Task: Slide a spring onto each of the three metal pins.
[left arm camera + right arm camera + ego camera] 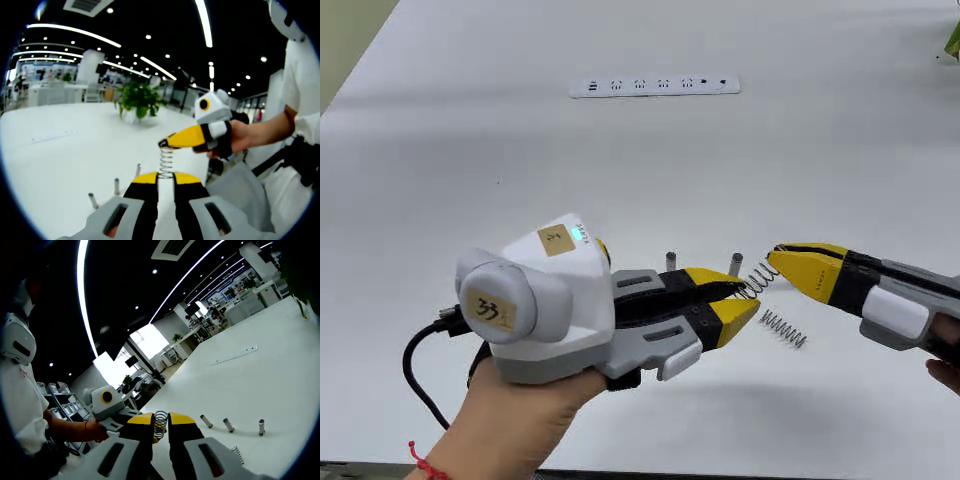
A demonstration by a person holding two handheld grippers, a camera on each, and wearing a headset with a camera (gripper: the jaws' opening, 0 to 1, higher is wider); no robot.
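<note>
Looked like an open-plan office: long ceiling light strips (204, 22), white desks (55, 94), a potted plant (137, 100), a power strip (654, 86).

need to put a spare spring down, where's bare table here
Bare table lies wide between the power strip and the left gripper, and also right of the strip. It is crowded around the pins, the held spring, the loose spring and the right gripper.

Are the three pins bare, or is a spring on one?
Bare. All three pins stand upright, nothing around them; the held spring spans left gripper and right gripper, the loose spring lies nearby.
</note>
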